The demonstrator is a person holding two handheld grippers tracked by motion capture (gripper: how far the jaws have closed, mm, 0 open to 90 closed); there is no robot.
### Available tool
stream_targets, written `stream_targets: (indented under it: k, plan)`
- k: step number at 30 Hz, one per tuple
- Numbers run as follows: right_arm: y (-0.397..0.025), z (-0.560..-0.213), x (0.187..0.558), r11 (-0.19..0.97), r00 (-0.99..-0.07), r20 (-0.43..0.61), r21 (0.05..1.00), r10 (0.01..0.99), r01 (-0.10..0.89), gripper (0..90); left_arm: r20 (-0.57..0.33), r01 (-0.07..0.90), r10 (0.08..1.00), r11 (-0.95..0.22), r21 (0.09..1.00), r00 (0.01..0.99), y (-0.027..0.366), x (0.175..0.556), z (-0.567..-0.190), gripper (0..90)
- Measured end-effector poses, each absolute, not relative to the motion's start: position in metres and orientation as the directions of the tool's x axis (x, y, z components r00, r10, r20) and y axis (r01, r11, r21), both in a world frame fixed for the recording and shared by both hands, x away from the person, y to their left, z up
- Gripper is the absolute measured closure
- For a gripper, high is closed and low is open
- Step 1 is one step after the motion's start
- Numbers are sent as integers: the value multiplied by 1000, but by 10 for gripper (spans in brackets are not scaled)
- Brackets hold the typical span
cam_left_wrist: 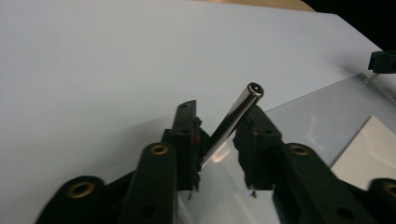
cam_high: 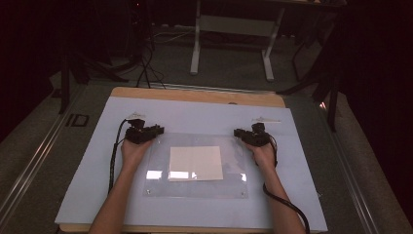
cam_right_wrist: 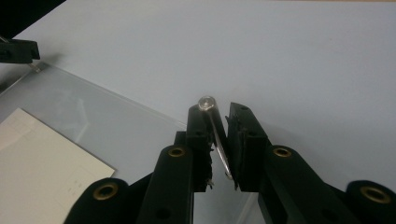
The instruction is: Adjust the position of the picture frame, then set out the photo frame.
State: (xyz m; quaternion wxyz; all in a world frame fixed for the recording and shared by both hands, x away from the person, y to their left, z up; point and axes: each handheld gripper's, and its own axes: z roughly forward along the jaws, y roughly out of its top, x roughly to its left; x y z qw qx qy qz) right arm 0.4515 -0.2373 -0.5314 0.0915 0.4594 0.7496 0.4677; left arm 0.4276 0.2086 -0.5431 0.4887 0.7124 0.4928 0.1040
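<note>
A shiny metal rod is sitting tilted between the jaws of the left gripper, its round end sticking up past the tips; the jaws are standing a little apart around it, the left one touching the rod low down, though whether they are truly pinching it is hard to tell. In the right gripper view a thinner metal pin with a round head is lying between the jaws of the right gripper — these are drawn close, nearly together, with the pin against the left jaw. Both grippers are hovering at the far corners of a clear acrylic sheet, the left gripper at its far left corner and the right gripper at its far right. A pale sheet of paper is lying under the middle of the acrylic. All of it is resting on a white board covering a wooden table, and beyond, in a dim room, a white desk frame is standing on grey carpet.
</note>
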Motion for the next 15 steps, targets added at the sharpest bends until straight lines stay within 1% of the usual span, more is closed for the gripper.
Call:
stream_targets:
  k: [5,6,7,12,15]
  plan:
    - [-237,-532,452,142,-562,291,786,774,602,793,-265,532,821,-54,845,505,206,418,-541,602]
    - [-237,-532,452,142,-562,291,786,774,602,793,-265,532,821,-54,845,505,206,418,-541,593]
    - [-237,-532,452,143,-562,290,786,775,602,793,-245,514,828,-60,855,505,206,416,-540,586]
    - [-238,-533,451,131,-558,300,786,773,604,790,-209,487,837,-76,870,505,205,412,-538,588]
    - [-238,-535,451,122,-557,308,787,771,605,788,-187,479,838,-99,872,513,205,410,-537,606]
